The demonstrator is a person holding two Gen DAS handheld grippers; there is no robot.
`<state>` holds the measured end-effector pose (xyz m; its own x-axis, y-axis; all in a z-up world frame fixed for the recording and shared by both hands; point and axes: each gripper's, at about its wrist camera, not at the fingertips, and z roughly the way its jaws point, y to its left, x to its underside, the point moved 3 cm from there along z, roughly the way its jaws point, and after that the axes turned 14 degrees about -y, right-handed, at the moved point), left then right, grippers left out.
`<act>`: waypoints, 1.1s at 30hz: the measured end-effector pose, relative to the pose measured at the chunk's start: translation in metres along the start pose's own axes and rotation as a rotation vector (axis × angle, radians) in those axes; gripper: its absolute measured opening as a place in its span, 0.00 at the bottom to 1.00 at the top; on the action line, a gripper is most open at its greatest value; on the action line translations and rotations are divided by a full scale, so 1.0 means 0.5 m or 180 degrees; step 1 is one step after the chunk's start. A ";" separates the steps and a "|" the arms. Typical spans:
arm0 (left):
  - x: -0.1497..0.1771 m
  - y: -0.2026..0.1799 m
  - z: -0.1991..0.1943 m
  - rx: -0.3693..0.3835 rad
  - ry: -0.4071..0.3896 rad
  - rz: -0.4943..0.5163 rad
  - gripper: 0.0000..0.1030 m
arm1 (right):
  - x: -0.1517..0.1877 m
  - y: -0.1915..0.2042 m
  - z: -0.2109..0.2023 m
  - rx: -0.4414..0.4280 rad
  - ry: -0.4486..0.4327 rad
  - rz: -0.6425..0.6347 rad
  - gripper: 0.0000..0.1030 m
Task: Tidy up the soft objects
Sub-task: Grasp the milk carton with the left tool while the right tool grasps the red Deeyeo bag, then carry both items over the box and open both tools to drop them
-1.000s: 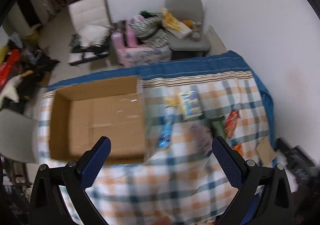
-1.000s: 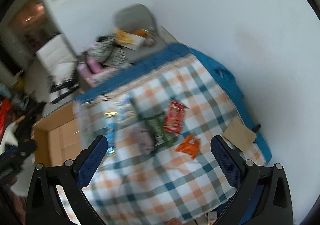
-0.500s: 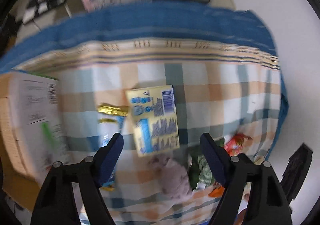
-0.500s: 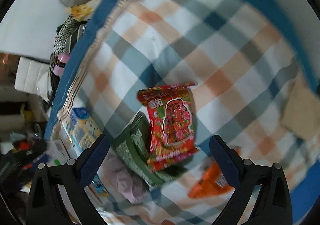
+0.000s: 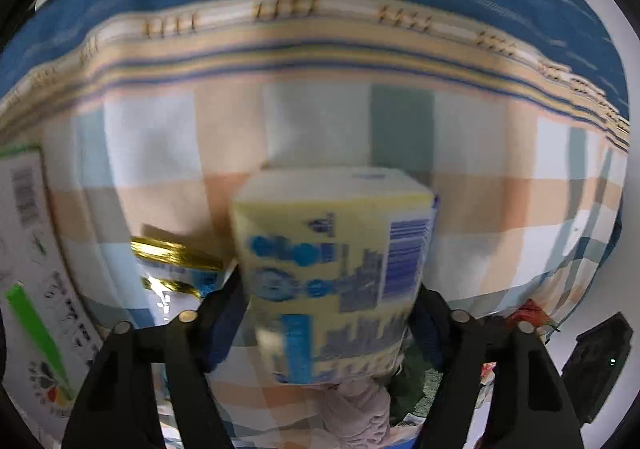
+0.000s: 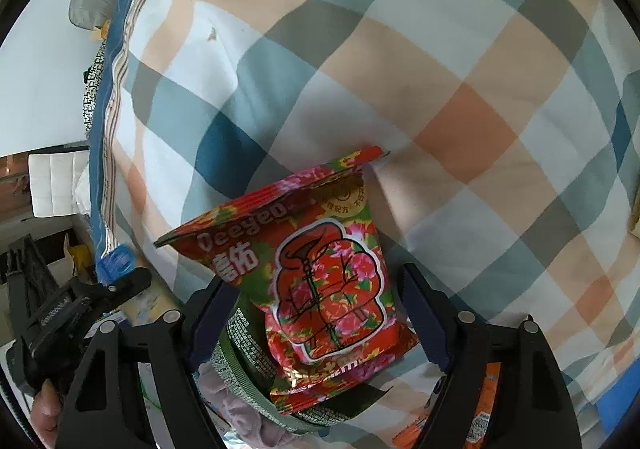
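Left wrist view: a yellow pack [image 5: 332, 273] with blue print and a barcode lies on the plaid sheet [image 5: 320, 129], filling the middle of the frame, and the left gripper [image 5: 326, 313] has a blue-padded finger at each side of it, at about 8 and 4 o'clock; the picture is blurred, so whether the pads press the pack or only flank it I cannot tell. A gold-edged blue packet [image 5: 176, 269] sits just beside the pack at 9 o'clock, a pale mauve soft thing [image 5: 356, 413] lies at 6 o'clock under the pack's near end, and a white printed box flap [image 5: 32, 269] stands at the left edge. Right wrist view: a red floral pouch [image 6: 316, 273] lies on the same sheet [image 6: 400, 49], overlapping a green pack [image 6: 244, 361] at 7 o'clock. The right gripper [image 6: 316, 325] is spread wide, its fingers at either side of the pouch with a visible gap on the right. An orange packet [image 6: 480, 417] lies at 5 o'clock, and the mauve thing [image 6: 240, 417] at 7 o'clock. The left gripper's body [image 6: 76, 309] shows at 8 o'clock.
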<state>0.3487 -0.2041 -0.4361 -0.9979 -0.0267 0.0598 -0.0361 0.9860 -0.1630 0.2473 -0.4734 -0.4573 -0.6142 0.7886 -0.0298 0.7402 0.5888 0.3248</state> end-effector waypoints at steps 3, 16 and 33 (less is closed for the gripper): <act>0.011 -0.009 -0.005 -0.0069 -0.0113 0.0139 0.60 | -0.001 0.009 -0.003 -0.0002 0.0030 -0.0021 0.75; 0.028 -0.049 -0.048 -0.0142 -0.0264 0.0257 0.58 | 0.002 0.019 -0.008 0.0145 0.0035 -0.0109 0.56; 0.139 0.029 -0.358 0.0430 -0.0979 0.0367 0.58 | 0.070 0.145 -0.206 0.0037 -0.0364 -0.0669 0.51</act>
<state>0.2887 -0.1622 -0.2581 -0.9648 0.0149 -0.2625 0.0913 0.9552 -0.2815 0.2514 -0.4216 -0.3374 -0.7206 0.6631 -0.2027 0.6028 0.7436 0.2893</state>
